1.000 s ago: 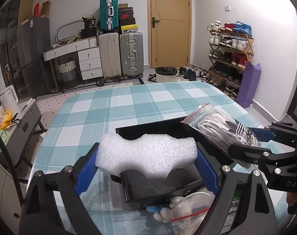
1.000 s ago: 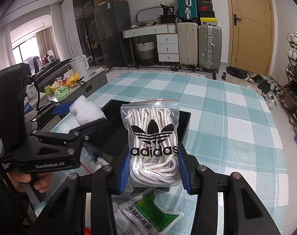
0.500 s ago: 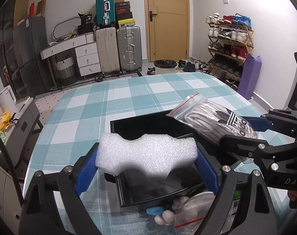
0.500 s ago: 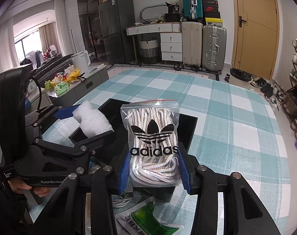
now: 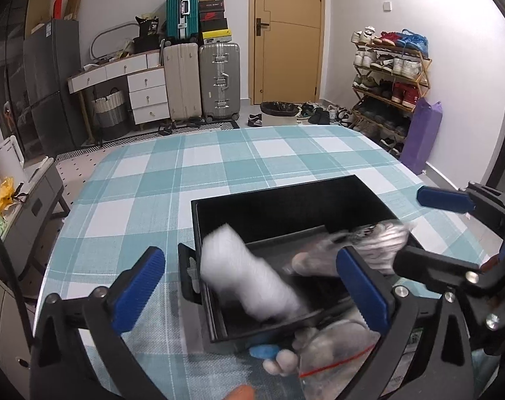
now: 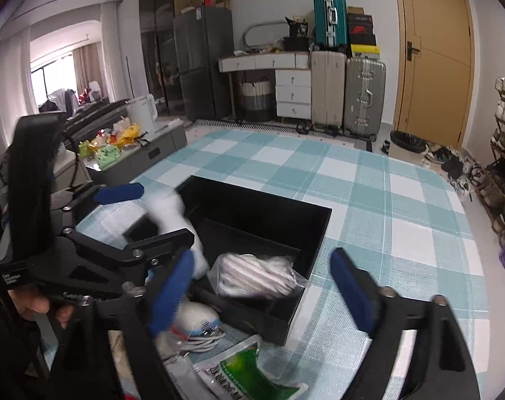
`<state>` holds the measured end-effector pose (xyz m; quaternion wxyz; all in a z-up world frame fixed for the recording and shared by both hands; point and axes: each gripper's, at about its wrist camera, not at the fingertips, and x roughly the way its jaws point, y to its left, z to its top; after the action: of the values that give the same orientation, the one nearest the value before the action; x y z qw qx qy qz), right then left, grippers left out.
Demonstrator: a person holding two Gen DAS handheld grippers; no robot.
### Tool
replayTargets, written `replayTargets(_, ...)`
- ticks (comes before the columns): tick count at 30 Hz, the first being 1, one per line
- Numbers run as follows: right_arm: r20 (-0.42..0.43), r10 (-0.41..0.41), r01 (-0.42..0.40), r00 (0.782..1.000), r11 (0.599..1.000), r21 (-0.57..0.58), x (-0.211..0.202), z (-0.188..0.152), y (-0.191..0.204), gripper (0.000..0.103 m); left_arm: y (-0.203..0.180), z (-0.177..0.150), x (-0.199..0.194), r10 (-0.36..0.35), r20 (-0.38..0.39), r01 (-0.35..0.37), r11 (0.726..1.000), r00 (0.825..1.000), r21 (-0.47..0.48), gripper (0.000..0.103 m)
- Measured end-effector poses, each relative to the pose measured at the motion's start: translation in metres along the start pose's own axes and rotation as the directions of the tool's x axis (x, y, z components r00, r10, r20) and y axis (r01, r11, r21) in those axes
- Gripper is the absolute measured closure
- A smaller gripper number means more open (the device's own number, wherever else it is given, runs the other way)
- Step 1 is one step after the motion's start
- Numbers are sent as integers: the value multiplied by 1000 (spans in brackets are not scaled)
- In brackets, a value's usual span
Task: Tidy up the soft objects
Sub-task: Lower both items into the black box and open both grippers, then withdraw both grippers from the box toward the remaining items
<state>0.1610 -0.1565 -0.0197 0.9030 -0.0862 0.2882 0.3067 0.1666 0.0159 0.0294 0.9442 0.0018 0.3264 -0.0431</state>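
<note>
The left tongs (image 5: 249,286) are opening wide and grip nothing; the white foam piece (image 5: 246,280), blurred, is dropping into the black box (image 5: 285,200) on the bench (image 5: 219,160). It could bounce over the near rim. The right tongs (image 6: 262,286) are also opening and empty; the bag of laces (image 6: 255,276) lies in the box against its near wall and may slide out.

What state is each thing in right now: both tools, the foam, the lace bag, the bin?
Left tool: jaws opening, nothing gripped.
Right tool: jaws opening, nothing gripped.
Foam block: released, blurred, dropping into the bin.
Lace bag: released, lying in the bin.
Black bin: open-topped, on the table.
</note>
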Motion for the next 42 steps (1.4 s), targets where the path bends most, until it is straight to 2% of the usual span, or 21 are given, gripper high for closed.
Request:
replayTargets(3,18,-20,20,1000,1000,0,-13,-3,3,2,0,-2,-10,10,7,-10,1000,1000,3,0)
replayTargets(5,24,-28,28,999,1000,2,-20,-6,5,1,-1,-5,-18,0,16,-1,1000,1000,17,0)
replayTargets(20,10,-36,35,999,998,46,-66,-50,18,1,-2,-45,-77,34,52,-36,999,998,25,0)
replayTargets(33,-3,-56,56,998,994,89,-93,-91,30,1,0,-72,-93,26,56,-26,1000,998,0,0)
replayTargets(37,-19,-52,54,998,992,118,-95,-101,32,1,0,-79,-97,29,54,-28,1000,998,-8,0)
replayTargets(42,-55,-60,65,997,993,98,-91,-113,42,1,0,-87,-97,27,39,-27,1000,999,-8,0)
